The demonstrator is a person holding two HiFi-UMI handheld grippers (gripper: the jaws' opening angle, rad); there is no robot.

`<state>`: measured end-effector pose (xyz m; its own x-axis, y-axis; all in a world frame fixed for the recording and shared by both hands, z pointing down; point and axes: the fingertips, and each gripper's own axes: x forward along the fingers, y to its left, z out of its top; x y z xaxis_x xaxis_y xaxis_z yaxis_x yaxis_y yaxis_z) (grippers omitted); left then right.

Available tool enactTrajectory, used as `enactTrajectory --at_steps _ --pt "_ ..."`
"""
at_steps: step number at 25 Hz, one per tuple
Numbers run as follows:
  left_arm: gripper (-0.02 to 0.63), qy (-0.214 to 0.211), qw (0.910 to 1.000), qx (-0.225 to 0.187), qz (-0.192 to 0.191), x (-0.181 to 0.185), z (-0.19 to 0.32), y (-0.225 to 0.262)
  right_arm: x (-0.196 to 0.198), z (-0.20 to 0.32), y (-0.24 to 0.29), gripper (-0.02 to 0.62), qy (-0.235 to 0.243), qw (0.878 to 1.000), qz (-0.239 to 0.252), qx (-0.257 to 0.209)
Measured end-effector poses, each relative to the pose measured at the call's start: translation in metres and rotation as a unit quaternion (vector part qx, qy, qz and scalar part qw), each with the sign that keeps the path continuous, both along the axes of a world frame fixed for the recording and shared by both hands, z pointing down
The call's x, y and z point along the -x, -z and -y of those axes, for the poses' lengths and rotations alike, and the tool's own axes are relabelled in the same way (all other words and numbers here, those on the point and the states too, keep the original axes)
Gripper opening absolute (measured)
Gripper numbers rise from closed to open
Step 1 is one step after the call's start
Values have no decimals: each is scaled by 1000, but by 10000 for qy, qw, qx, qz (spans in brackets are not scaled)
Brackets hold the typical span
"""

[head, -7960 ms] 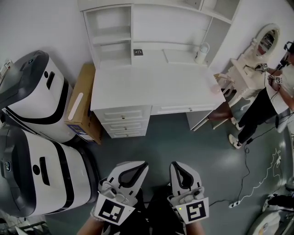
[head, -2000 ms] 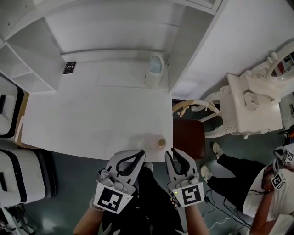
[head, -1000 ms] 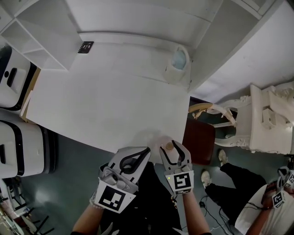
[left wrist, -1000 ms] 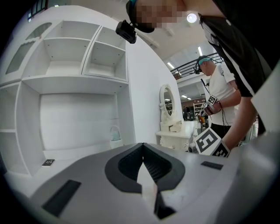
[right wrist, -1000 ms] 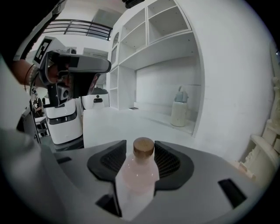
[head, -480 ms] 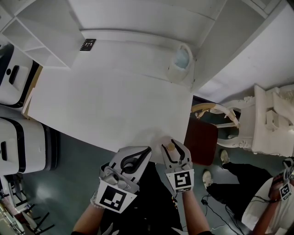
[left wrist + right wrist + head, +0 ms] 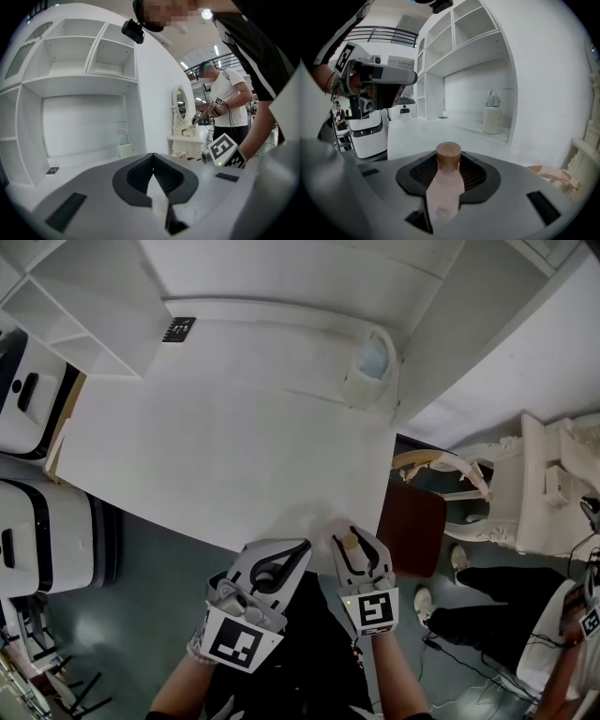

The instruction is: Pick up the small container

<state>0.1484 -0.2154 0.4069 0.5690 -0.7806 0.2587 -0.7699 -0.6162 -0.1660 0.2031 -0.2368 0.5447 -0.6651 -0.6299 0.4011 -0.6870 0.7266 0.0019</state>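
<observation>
I see the small container, a pale bottle with a brown cap, standing at the white desk's near edge. It sits between my right gripper's jaws, which are closing but not yet pressing it. My left gripper hangs just beside, jaws together on nothing.

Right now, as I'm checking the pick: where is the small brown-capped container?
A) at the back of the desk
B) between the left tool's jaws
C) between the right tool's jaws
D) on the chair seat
C: the right gripper view shows the small container between the jaws of the right tool, which are closing around it; the left tool is shut and empty.
</observation>
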Motion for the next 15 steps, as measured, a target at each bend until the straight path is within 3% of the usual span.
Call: enactTrajectory --at_steps 9,15 --pt "2 137 9999 66 -16 -3 5 -20 -4 0 2 144 -46 9999 12 146" --pt "2 -21 9990 345 285 -14 7 -53 -9 5 11 144 -96 9997 27 230"
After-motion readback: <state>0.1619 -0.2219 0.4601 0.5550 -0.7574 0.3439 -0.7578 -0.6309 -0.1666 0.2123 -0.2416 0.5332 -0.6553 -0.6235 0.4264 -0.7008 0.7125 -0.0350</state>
